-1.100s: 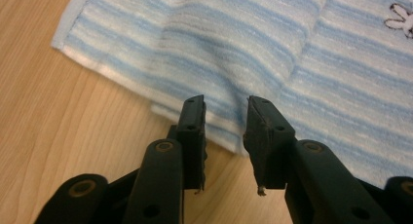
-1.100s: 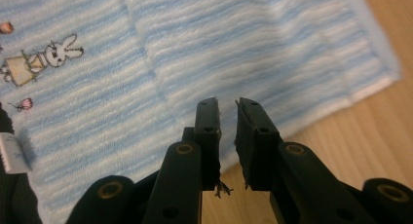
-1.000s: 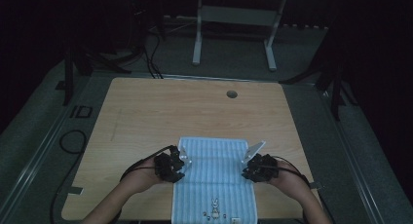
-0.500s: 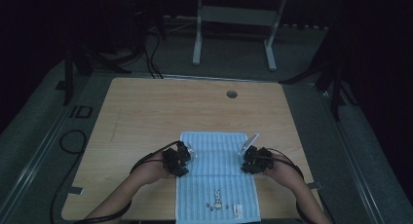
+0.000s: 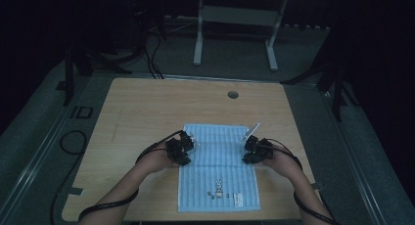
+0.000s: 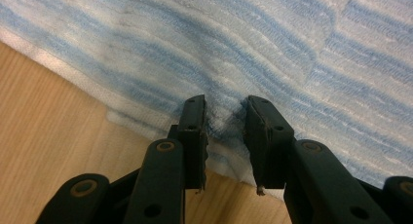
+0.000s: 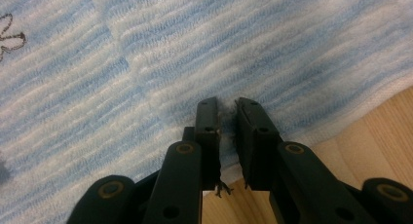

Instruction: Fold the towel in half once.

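A light blue striped towel (image 5: 218,159) lies flat on the wooden table (image 5: 147,107), its small rabbit motif (image 5: 219,187) and label near the front edge. My left gripper (image 5: 188,146) is shut on the towel's left edge, about a third of the way down from the far edge. In the left gripper view the jaws (image 6: 225,121) pinch a bunched bit of towel (image 6: 292,48) at its hem. My right gripper (image 5: 249,146) is shut on the right edge opposite. The right gripper view shows cloth (image 7: 146,63) squeezed in the narrow gap of the jaws (image 7: 226,121).
A round cable hole (image 5: 233,94) sits near the table's far edge. Bare wood stretches left, right and beyond the towel. The person's forearms come in from the bottom. Dark floor, cables and a white stand base (image 5: 235,19) lie past the table.
Both grippers have moved away from the person, dragging the towel farther onto the table. Its near edge now lies on the tabletop and its far edge sits closer to the hole.
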Available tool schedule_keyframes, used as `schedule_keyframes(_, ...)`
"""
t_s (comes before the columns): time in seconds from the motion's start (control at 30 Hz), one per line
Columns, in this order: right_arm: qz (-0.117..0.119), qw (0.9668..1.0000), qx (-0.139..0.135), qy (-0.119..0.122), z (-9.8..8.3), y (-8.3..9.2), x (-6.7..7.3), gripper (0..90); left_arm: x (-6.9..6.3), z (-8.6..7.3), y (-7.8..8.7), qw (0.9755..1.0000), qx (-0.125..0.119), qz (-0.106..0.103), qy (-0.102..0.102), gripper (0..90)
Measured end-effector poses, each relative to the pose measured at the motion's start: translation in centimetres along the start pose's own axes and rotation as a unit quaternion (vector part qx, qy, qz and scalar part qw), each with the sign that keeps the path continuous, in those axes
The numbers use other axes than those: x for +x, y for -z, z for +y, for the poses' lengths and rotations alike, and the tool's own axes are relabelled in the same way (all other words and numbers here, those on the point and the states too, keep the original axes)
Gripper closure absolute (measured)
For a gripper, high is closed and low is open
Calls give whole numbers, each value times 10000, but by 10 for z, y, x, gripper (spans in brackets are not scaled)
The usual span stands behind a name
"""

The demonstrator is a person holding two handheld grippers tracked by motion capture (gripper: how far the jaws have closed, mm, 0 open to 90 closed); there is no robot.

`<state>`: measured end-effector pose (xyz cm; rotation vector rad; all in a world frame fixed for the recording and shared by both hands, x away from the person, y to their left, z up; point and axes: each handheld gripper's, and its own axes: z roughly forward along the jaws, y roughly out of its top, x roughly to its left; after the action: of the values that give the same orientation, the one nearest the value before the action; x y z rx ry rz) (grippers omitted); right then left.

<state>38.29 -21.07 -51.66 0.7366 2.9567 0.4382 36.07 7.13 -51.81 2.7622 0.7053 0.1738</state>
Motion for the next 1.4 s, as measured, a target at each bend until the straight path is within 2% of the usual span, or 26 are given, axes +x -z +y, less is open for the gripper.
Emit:
schedule_keyframes(0.13, 103, 9999, -14, -49, 1, 3, -1, 766, -1, 2, 5, 9999, 113, -25, -6, 681)
schedule_keyframes(0.23, 136, 9995, -282, -108, 1, 15, -3, 765, 5, 3, 15, 9998, 120, 147, -15, 601)
schedule_keyframes(0.33, -85, 9992, -351, -145, 7, 26, -13, 761, 20, 8, 25, 9993, 27, 352, 144, 552)
schedule_keyframes(0.4, -220, 9988, -383, -212, 14, 33, -23, 757, 34, 13, 28, 9988, -64, 402, 266, 531)
schedule_keyframes(0.43, -272, 9985, -410, -252, 19, 36, -29, 745, 41, 16, 29, 9986, -48, 405, 332, 527)
schedule_keyframes(0.5, -404, 9977, -408, -362, 28, 40, -40, 731, 52, 22, 27, 9974, -42, 550, 455, 512)
schedule_keyframes(0.57, -428, 9969, -407, -514, 37, 40, -51, 696, 63, 29, 23, 9970, -50, 510, 580, 483)
schedule_keyframes(0.67, -513, 9951, -353, -770, 48, 37, -68, 687, 75, 37, 16, 9964, -164, 482, 677, 457)
schedule_keyframes(0.7, -527, 9945, -353, -837, 50, 35, -72, 687, 78, 40, 14, 9964, -194, 515, 649, 457)
schedule_keyframes(0.8, -555, 9930, -313, -998, 57, 28, -83, 646, 88, 46, 7, 9954, -178, 521, 778, 442)
schedule_keyframes(0.83, -555, 9930, -313, -998, 57, 28, -83, 646, 88, 46, 7, 9954, -178, 521, 778, 432)
schedule_keyframes(0.87, -596, 9922, -264, -1060, 59, 24, -86, 634, 96, 49, 3, 9936, -236, 514, 983, 432)
schedule_keyframes(0.9, -598, 9899, -263, -1261, 60, 14, -92, 612, 98, 49, 1, 9925, -252, 553, 1059, 415)
schedule_keyframes(0.97, -607, 9872, -240, -1457, 60, 5, -96, 598, 103, 49, -3, 9909, -294, 430, 1240, 402)
schedule_keyframes(1.03, -610, 9857, -175, -1563, 60, -3, -99, 598, 105, 47, -8, 9910, -201, 446, 1248, 401)
schedule_keyframes(1.1, -743, 9843, -85, -1602, 59, -10, -100, 598, 107, 46, -13, 9906, -127, 427, 1293, 401)
schedule_keyframes(1.2, -798, 9825, 25, -1683, 56, -18, -104, 597, 109, 46, -16, 9899, -182, 397, 1345, 403)
schedule_keyframes(1.27, -765, 9813, 0, -1766, 55, -19, -106, 599, 109, 47, -17, 9904, -254, 396, 1298, 439)
schedule_keyframes(1.37, -661, 9824, -8, -1749, 56, -19, -105, 714, 109, 48, -24, 9918, -76, 333, 1230, 453)
schedule_keyframes(1.4, -636, 9827, -31, -1741, 56, -19, -104, 757, 108, 47, -26, 9919, -125, 279, 1235, 464)
